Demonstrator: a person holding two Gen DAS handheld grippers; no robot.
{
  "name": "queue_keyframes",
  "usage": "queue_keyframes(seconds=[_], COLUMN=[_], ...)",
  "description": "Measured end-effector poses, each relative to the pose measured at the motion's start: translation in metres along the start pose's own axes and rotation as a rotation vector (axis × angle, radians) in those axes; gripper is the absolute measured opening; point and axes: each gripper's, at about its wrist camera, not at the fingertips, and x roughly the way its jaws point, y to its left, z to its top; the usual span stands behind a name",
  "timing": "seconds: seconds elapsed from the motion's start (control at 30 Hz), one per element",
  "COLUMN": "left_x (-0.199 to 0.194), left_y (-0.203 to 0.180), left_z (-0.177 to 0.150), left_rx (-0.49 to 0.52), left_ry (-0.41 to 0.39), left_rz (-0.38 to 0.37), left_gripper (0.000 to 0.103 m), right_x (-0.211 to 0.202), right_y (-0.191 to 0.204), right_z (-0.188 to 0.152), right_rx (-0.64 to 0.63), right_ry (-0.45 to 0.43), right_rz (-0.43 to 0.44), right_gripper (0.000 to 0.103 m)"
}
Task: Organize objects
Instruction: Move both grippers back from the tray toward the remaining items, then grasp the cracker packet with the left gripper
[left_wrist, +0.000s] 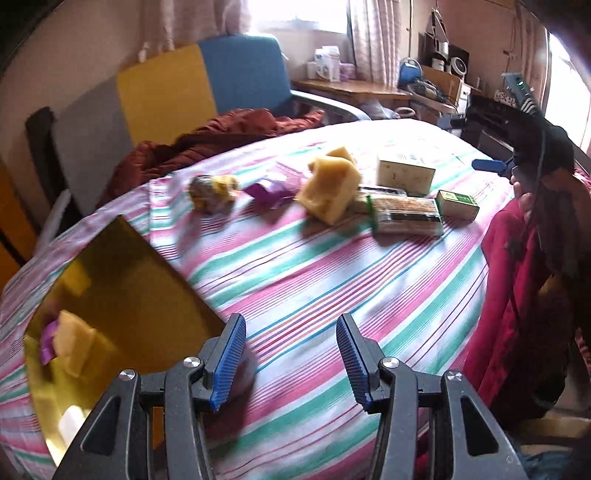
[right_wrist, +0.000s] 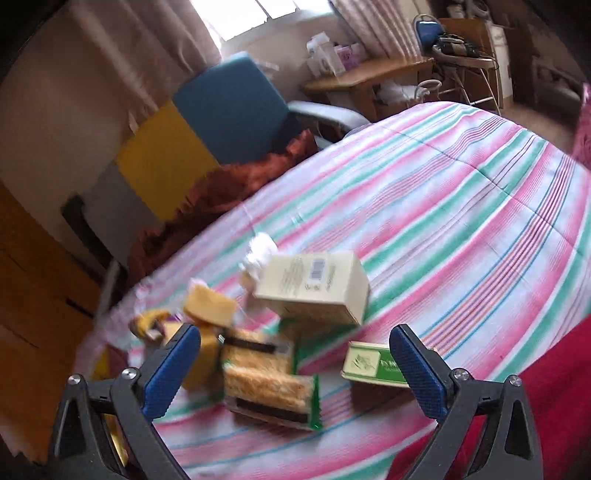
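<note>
Several items lie on the striped bed cover: a yellow sponge block, a purple wrapper, a yellow-grey bundle, a cream box, a cracker pack and a small green box. My left gripper is open over bare cover, beside a shiny gold tray. My right gripper is open wide just above the cracker pack, with the green box by its right finger and the cream box beyond. The picture is blurred.
A rust-red quilt is bunched at the bed's far side against a blue and yellow chair. A red cloth hangs at the bed's right edge. A wooden desk with clutter stands under the window.
</note>
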Motion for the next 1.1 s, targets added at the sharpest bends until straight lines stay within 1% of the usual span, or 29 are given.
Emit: queue_keyframes(seconds=[0.1,0.17,0.23,0.27,0.3,0.37,0.4,0.43,0.47,0.5,0.53,0.57,0.67,0.7,0.77,0.83,0.9,1.0,1.1], left_x=[0.019,0.030,0.042,0.048,0.056,0.075,0.081,0.087,0.091,0.094,0.094,0.095,0.100,0.103,0.112,0.128,0.142,0.157,0.156], left_y=[-0.008,-0.013,-0.021,-0.024,-0.025,-0.028,-0.031,-0.036,-0.041,-0.048,-0.055,-0.062,-0.085,-0.096,-0.109,-0.123,-0.130,-0.133,-0.126], left_z=[0.015,0.025,0.034,0.038,0.042,0.051,0.056,0.061,0.068,0.076,0.083,0.090,0.114,0.122,0.134,0.144,0.149,0.143,0.129], left_rx=[-0.026,-0.045,-0.038,-0.050,-0.088,-0.190,-0.212,-0.229,-0.233,-0.224,-0.204,-0.181,-0.105,-0.056,0.026,0.100,0.152,0.188,0.186], left_ry=[0.033,0.040,0.052,0.070,0.103,0.176,0.191,0.199,0.196,0.178,0.152,0.129,0.075,0.050,0.033,0.053,0.088,0.156,0.204], left_rz=[-0.072,-0.111,-0.142,-0.175,-0.228,-0.349,-0.371,-0.377,-0.366,-0.337,-0.315,-0.305,-0.295,-0.292,-0.294,-0.288,-0.291,-0.303,-0.351], left_gripper=[0.052,0.052,0.052,0.052,0.052,0.052,0.052,0.052,0.052,0.052,0.055,0.058,0.060,0.060,0.060,0.060,0.060,0.060,0.060], right_x=[-0.006,-0.010,-0.011,-0.011,-0.011,-0.009,-0.009,-0.008,-0.008,-0.009,-0.009,-0.010,-0.012,-0.012,-0.014,-0.014,-0.014,-0.013,-0.013], right_y=[0.004,0.003,-0.001,-0.004,-0.006,-0.009,-0.010,-0.010,-0.010,-0.010,-0.011,-0.012,-0.017,-0.019,-0.024,-0.028,-0.030,-0.031,-0.032], right_z=[-0.001,-0.001,0.000,0.000,0.000,0.000,0.000,0.001,0.001,0.000,0.001,0.001,0.001,0.002,0.002,0.003,0.003,0.004,0.004], right_rx=[-0.007,-0.003,0.023,0.035,0.050,0.066,0.068,0.067,0.066,0.065,0.066,0.069,0.099,0.110,0.139,0.159,0.172,0.179,0.184], right_ry=[-0.037,-0.064,-0.074,-0.075,-0.073,-0.068,-0.069,-0.069,-0.071,-0.073,-0.076,-0.078,-0.087,-0.090,-0.096,-0.098,-0.098,-0.095,-0.095], right_rz=[0.023,0.041,0.061,0.069,0.077,0.087,0.091,0.095,0.101,0.105,0.113,0.120,0.150,0.158,0.179,0.192,0.204,0.210,0.220], right_gripper=[0.103,0.103,0.103,0.103,0.103,0.103,0.103,0.103,0.103,0.103,0.103,0.103,0.103,0.103,0.103,0.103,0.103,0.103,0.103])
